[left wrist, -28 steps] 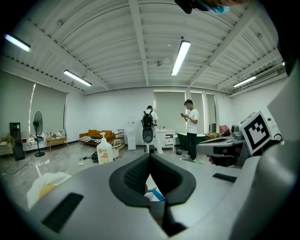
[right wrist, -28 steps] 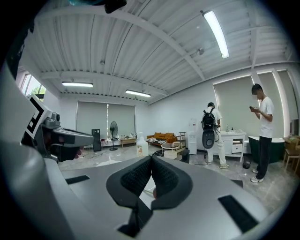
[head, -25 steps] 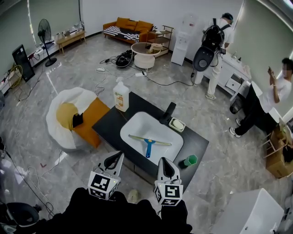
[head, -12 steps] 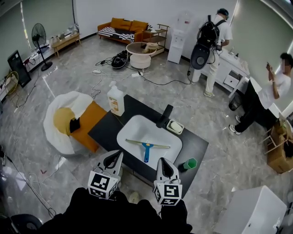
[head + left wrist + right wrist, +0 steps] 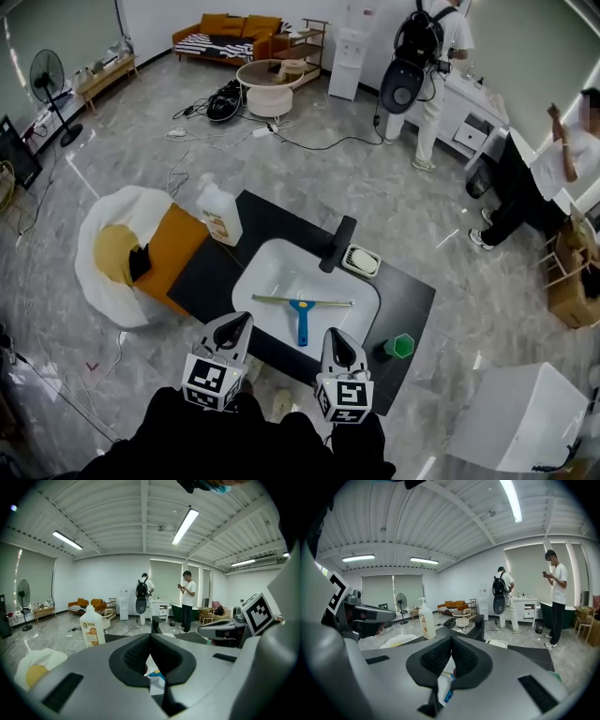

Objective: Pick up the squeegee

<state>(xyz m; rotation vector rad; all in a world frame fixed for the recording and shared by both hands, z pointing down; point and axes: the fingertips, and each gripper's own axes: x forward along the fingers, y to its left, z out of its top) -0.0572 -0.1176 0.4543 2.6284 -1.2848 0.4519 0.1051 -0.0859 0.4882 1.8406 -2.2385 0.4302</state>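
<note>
Approach step: blue-handled squeegee w/ pale blade (image 5: 301,309) lies in white oval sink (image 5: 258,272). L gripper (image 5: 236,323) & R gripper (image 5: 337,336) pressed together, empty. Next, prob.: spread one, lower onto handle.

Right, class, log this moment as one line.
squeegee: lying in sink, untouched | left gripper: shut, empty | right gripper: shut, empty

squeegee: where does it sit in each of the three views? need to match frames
Head view: squeegee lies in the white sink, centre of the picture, blue handle toward the person.
Left gripper view: squeegee low centre, only a blue sliver shows.
Right gripper view: squeegee low centre, again only a blue sliver.
Shared landmark: white bottle, left of centre in all three.
</note>
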